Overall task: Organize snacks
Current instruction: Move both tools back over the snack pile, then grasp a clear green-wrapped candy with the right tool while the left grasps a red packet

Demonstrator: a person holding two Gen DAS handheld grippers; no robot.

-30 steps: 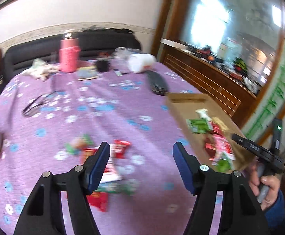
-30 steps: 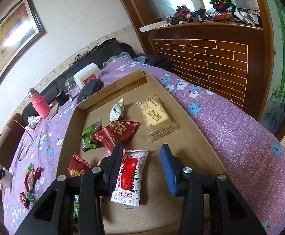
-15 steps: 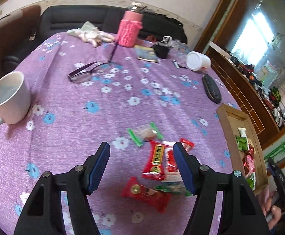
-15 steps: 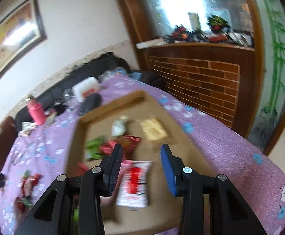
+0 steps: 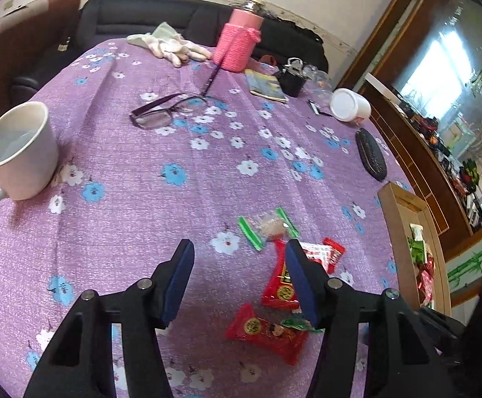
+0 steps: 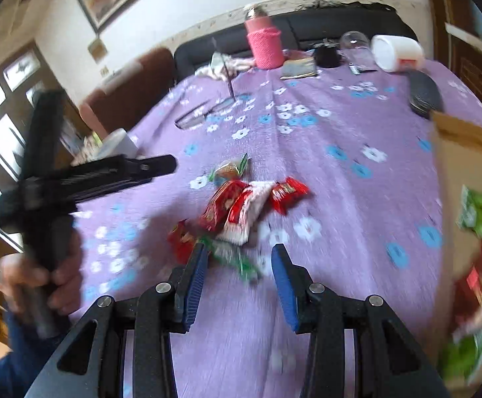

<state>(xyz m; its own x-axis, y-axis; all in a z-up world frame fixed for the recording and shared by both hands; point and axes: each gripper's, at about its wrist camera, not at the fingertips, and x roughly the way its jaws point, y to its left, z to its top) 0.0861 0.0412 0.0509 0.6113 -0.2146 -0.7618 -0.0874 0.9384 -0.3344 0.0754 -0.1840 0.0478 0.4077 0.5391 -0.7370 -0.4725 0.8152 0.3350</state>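
The loose snack packets [image 5: 284, 285] lay in a heap on the bench near its right edge, beside the cardboard tray [image 5: 403, 232]. The left tongs [image 5: 237, 278] were closing, still empty, the heap just to their right. The right tongs [image 6: 237, 278], half open and empty, pointed straight at it.

Both tongs are black plastic with triangular cut-outs in the arms, round silver screws at the joints and flat blue ribbed pads on the inner faces of the fingers: the left tongs [image 5: 239, 277] and the right tongs [image 6: 237, 278] look the same. In the right wrist view the left tongs have a black pistol-like handle, and the hand [image 6: 47, 280] on it comes out of a dark blue sleeve [image 6: 5, 369].
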